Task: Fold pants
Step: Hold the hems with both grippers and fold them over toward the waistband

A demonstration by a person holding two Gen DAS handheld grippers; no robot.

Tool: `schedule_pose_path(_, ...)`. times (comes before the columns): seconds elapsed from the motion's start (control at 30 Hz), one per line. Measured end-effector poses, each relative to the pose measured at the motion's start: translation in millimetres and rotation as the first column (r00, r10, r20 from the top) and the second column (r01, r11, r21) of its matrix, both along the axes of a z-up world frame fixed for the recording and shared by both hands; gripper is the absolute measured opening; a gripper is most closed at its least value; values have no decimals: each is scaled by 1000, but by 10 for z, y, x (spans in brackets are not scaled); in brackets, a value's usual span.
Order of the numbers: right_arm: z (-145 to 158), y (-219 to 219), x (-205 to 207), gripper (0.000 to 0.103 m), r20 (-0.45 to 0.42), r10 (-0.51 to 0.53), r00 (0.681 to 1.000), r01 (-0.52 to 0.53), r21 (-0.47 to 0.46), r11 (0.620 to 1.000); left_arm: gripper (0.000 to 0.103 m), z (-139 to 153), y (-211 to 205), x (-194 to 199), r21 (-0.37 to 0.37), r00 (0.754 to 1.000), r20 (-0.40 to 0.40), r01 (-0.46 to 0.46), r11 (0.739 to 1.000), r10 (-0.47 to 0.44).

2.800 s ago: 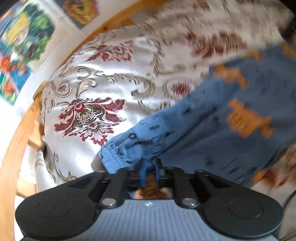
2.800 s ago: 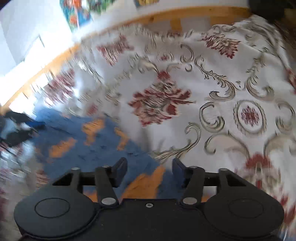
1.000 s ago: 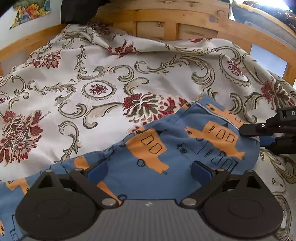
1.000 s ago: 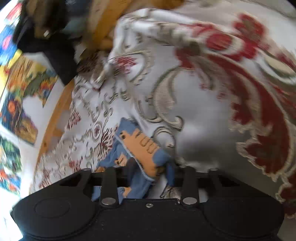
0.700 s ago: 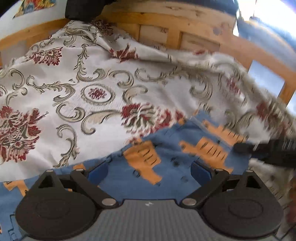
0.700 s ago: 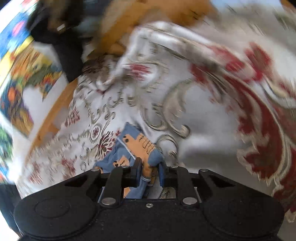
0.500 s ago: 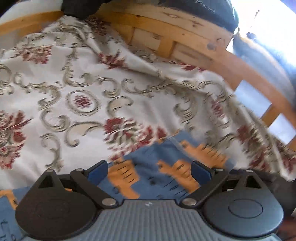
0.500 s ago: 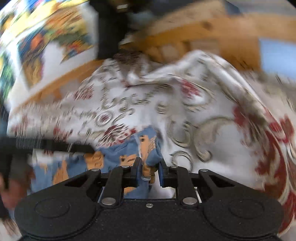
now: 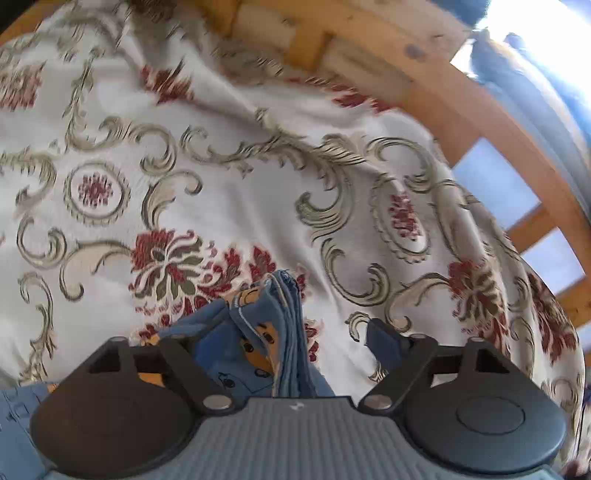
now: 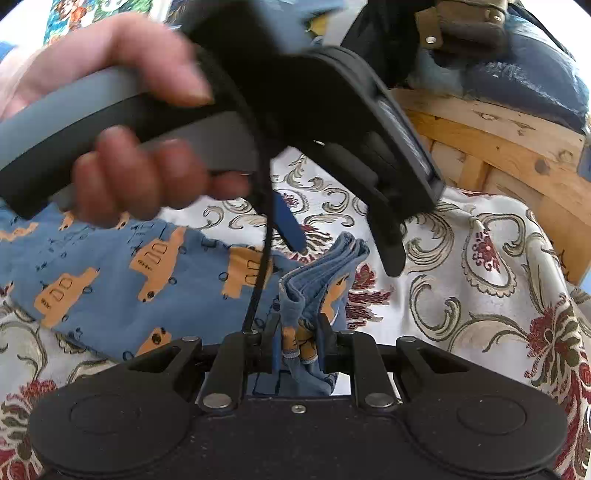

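Observation:
The blue pants (image 10: 129, 266) with orange vehicle prints lie spread on the bed at the left of the right wrist view. One edge is gathered into an upright bunch (image 10: 325, 280). My right gripper (image 10: 299, 343) is shut on the lower part of that bunch. A hand (image 10: 140, 177) holds my left gripper (image 10: 347, 258) just above it, open, its fingers to either side of the bunch's top. In the left wrist view the bunch (image 9: 269, 332) rises between the spread fingers of the left gripper (image 9: 280, 347), nearer the left finger (image 9: 177, 354).
The patterned cream and red bedspread (image 9: 221, 192) covers the bed under the pants. A wooden bed rail (image 9: 424, 85) curves round the far side and right. Dark bags or clothes (image 10: 517, 66) rest on the rail (image 10: 498, 147). Colourful posters (image 10: 92, 11) hang on the wall.
The left gripper has moved across the pants to the gathered edge and now straddles it, still open. The right gripper, shut on that edge, has swung to face the left gripper.

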State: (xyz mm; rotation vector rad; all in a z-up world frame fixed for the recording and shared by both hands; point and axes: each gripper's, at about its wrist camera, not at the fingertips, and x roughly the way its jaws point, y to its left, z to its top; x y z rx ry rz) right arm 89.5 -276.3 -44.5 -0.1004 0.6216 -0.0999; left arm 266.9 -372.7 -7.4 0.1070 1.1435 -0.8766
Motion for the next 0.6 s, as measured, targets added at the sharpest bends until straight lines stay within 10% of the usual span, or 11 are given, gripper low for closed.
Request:
schedule_pose_path(0.4,8,13,-23,20,-3,17,1000,-17,2,1000,15,-171,110,197,44,982,-127,-137,990,141)
schedule_pose_path(0.6,91,57,-129,20,70,41,997,-41,-6,999,13,-45,273,188,-7,977,-145,-157,988,155)
